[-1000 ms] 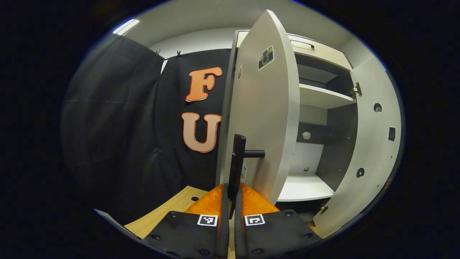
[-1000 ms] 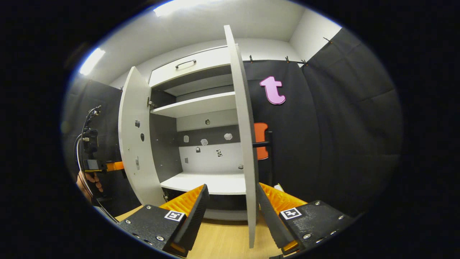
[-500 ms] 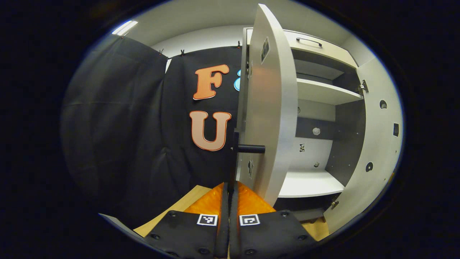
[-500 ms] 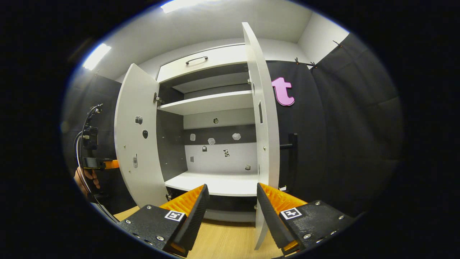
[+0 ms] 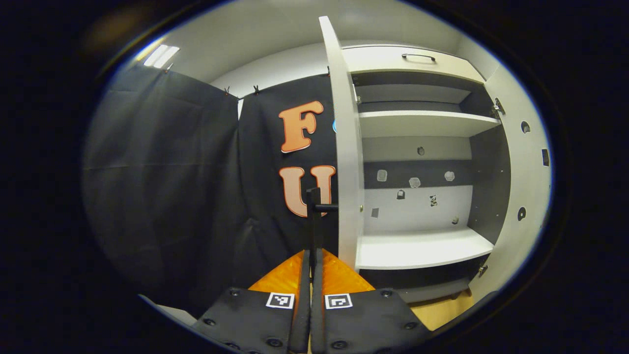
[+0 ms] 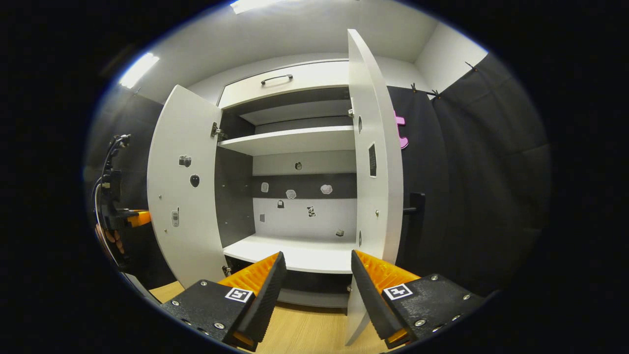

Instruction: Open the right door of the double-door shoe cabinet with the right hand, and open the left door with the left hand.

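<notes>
The white shoe cabinet stands with both doors swung out. In the left gripper view the left door is seen edge-on, and my left gripper is shut on its black handle. The right door hangs wide at the far right. In the right gripper view my right gripper is open with nothing between its fingers. It sits in front of the right door, whose black handle is behind the door's edge. The left door shows its inner face. The left gripper and a hand are beside it.
Inside are two white shelves and small stickers on the back wall. A closed drawer with a dark handle tops the cabinet. Wooden floor lies below. Black cloth walls flank both sides.
The left door has swung farther out with my left gripper on its handle, and is now edge-on in the left gripper view. The right gripper stays open; the right door shows more inner face.
</notes>
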`<state>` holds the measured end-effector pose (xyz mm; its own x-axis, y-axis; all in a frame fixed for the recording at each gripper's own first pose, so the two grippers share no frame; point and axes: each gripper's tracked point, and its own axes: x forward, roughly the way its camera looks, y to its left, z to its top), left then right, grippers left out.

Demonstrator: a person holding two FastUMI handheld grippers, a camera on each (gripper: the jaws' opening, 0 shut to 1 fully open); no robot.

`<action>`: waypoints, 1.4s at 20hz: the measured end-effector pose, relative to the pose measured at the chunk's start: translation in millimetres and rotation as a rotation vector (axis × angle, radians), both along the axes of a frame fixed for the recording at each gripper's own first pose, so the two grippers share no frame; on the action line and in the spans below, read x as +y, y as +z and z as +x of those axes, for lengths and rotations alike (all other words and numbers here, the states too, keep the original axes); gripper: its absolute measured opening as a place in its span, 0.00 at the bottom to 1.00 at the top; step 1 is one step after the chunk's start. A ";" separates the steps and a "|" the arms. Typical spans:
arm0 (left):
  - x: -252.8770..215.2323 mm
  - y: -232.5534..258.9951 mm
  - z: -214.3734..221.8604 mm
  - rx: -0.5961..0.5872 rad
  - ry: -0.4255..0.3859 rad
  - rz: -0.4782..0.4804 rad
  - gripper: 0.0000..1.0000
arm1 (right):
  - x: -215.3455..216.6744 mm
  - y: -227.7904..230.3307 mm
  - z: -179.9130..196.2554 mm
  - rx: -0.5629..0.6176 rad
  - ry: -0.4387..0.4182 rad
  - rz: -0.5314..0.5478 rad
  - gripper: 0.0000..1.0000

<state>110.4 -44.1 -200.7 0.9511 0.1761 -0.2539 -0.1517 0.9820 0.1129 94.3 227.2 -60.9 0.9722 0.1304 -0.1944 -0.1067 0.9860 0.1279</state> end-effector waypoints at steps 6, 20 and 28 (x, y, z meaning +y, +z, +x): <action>-40.8 29.4 3.6 -0.160 -0.102 -0.080 0.25 | 8.6 11.6 9.7 -0.032 0.037 -0.016 0.81; -136.1 51.0 -10.8 -0.182 -0.234 -0.153 0.94 | -3.2 32.1 -11.0 -0.107 0.106 -0.116 0.86; -146.6 77.7 -10.3 -0.228 -0.317 -0.157 0.95 | -1.4 39.4 -26.4 -0.103 0.029 -0.136 0.89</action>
